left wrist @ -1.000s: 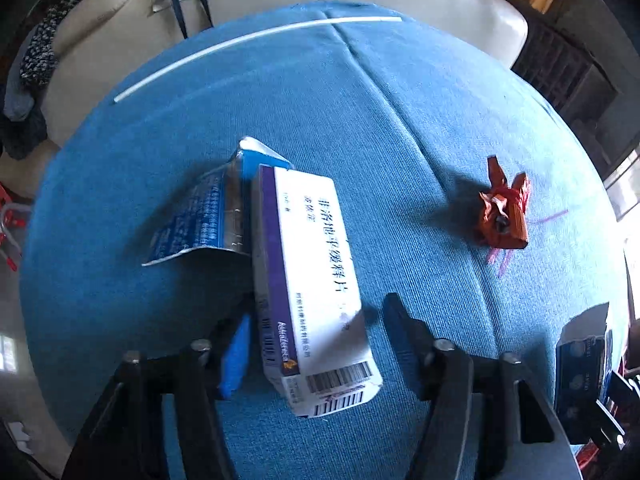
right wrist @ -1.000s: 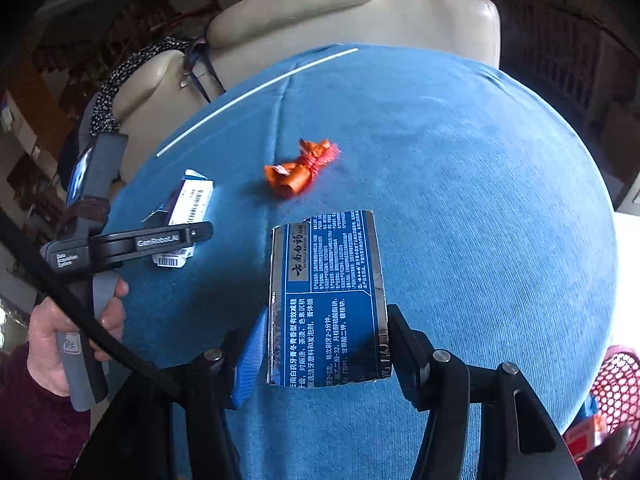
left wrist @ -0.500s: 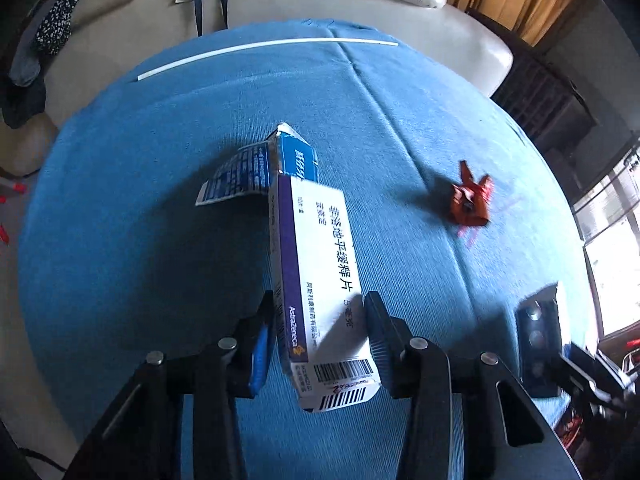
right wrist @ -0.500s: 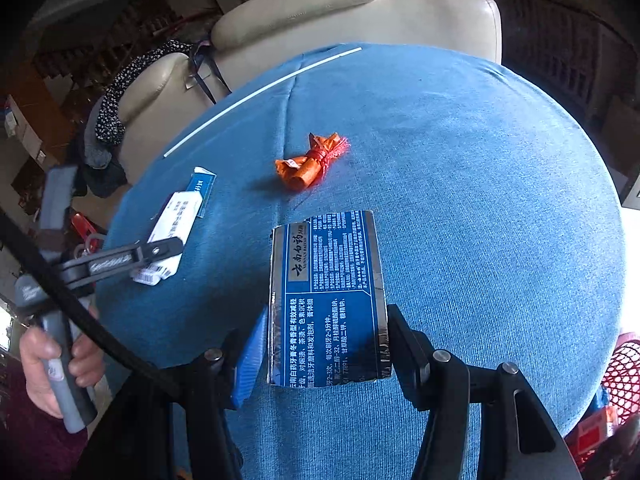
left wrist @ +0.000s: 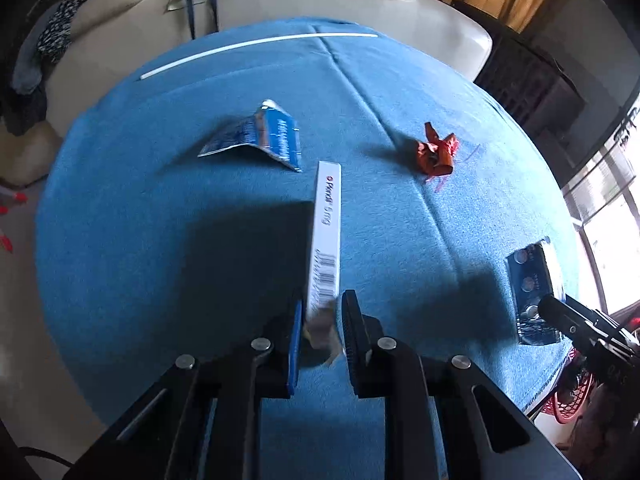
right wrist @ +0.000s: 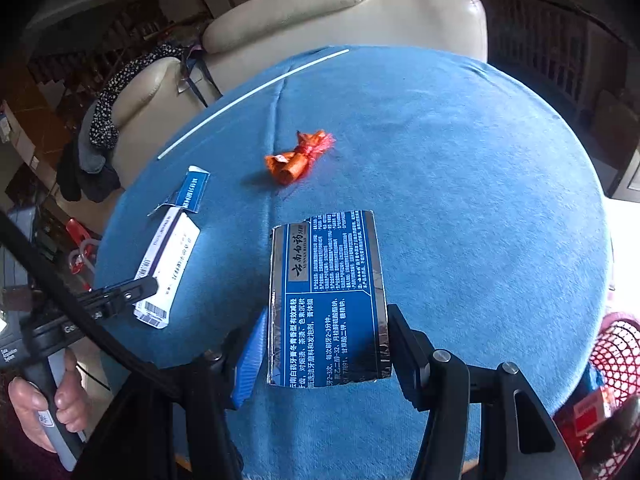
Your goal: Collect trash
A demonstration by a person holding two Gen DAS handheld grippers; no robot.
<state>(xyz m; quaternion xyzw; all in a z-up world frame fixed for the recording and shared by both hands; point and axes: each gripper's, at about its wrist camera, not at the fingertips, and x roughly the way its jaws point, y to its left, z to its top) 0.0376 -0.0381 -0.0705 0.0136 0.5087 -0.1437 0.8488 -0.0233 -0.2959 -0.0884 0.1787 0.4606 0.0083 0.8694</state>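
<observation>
My left gripper (left wrist: 320, 320) is shut on a white medicine box (left wrist: 327, 236), held edge-up above the blue tablecloth (left wrist: 160, 220); the box also shows in the right wrist view (right wrist: 166, 268). My right gripper (right wrist: 324, 344) is shut on a dark blue toothpaste box (right wrist: 328, 296), also seen in the left wrist view (left wrist: 532, 280). A torn blue carton (left wrist: 260, 136) lies on the cloth beyond the left gripper, also in the right wrist view (right wrist: 188, 192). A crumpled orange wrapper (left wrist: 436, 152) lies to its right, also in the right wrist view (right wrist: 296, 158).
A white straw (left wrist: 256, 46) lies along the table's far edge. A cream sofa (left wrist: 320, 0) stands behind the table with dark clothes (right wrist: 96, 136) on it. A red mesh basket (right wrist: 608, 364) stands at the table's lower right.
My left gripper closed on the white medicine box, lifted it off the cloth and turned it onto its edge. My right gripper keeps holding the toothpaste box.
</observation>
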